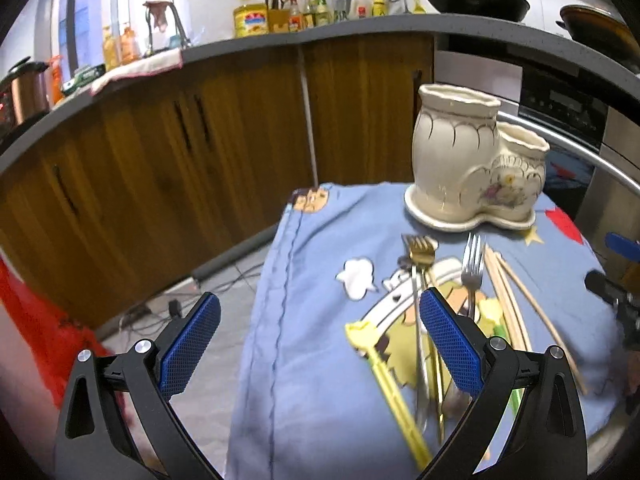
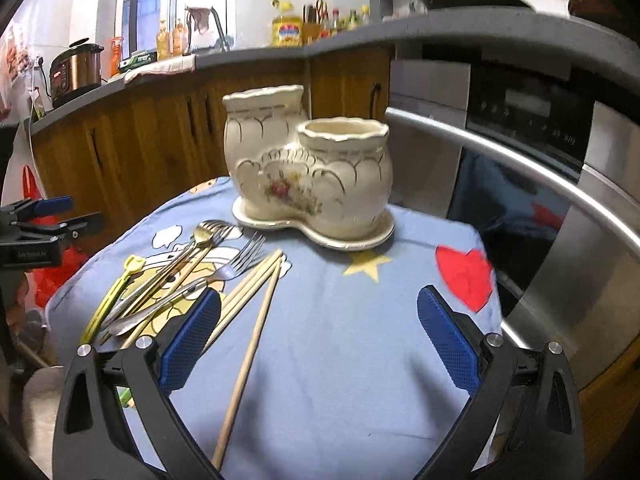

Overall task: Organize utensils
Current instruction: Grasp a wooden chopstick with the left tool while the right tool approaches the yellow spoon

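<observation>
- Left wrist view: the left gripper (image 1: pixel 320 344) has its blue-padded fingers (image 1: pixel 450 346) spread wide and grasps nothing; it hangs over the near left edge of the table, one finger above the floor, the other above the utensil handles.
- Right wrist view: the right gripper (image 2: pixel 319 342) is likewise released, fingers (image 2: pixel 448 340) apart and empty, poised above the blue cartoon cloth (image 2: pixel 360 320) that covers the table.
- Just beside its left finger lie the wooden chopsticks (image 2: pixel 248 300), one stick angled away toward the camera.
- Left of the chopsticks lies a loose pile: a silver fork (image 2: pixel 236 264), a gold fork (image 2: pixel 208 232) crossing silver handles, and a yellow-green plastic utensil (image 2: pixel 116 288) at the outer edge.
- Beyond the pile, at the far side of the table, stands the cream ceramic holder (image 2: pixel 312 176), upright on its own saucer base, with two joined pots, one taller than the other; both look empty from here.
- Behind the table run wooden cabinets (image 1: pixel 160 168) and an oven (image 2: pixel 540 160).
</observation>
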Available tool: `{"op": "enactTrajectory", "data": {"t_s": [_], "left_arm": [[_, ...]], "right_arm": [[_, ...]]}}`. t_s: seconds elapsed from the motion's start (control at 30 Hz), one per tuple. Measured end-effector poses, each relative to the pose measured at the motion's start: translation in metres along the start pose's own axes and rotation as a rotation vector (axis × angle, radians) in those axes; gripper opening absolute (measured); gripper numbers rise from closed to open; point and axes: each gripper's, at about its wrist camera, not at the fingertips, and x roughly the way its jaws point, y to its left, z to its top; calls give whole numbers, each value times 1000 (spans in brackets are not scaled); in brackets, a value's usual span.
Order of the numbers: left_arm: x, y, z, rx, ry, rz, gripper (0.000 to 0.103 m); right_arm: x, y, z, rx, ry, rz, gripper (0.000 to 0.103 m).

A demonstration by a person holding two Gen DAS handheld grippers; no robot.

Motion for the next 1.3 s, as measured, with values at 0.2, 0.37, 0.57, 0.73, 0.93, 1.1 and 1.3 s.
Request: {"op": "enactTrajectory", "data": {"t_s": [0.2,0.37,0.57,0.73,0.93,1.1,1.3], "left_arm": [[15,-15,-17,26,114,-74,75],[26,-24,-26,41,157,-117,58],[26,-18,-24,31,138,-102,57],[27,-22,-16,18,115,-164,47],[33,-37,-14,49,129,-223,32],[36,-37,-9,41,126,-234,28],[35,-60,0,39,133,-350,27]], "right_arm": [[14,3,-2,11,111,79,77],[22,10,-5,-4,182,111,63],[25,19,-4,-41,201,128,52],[25,32,-1,-77,194,151,42],[25,28,-3,-63,202,154,35],[23,33,0,-77,187,154,34],[20,14,-2,-49,195,111,31]]}}
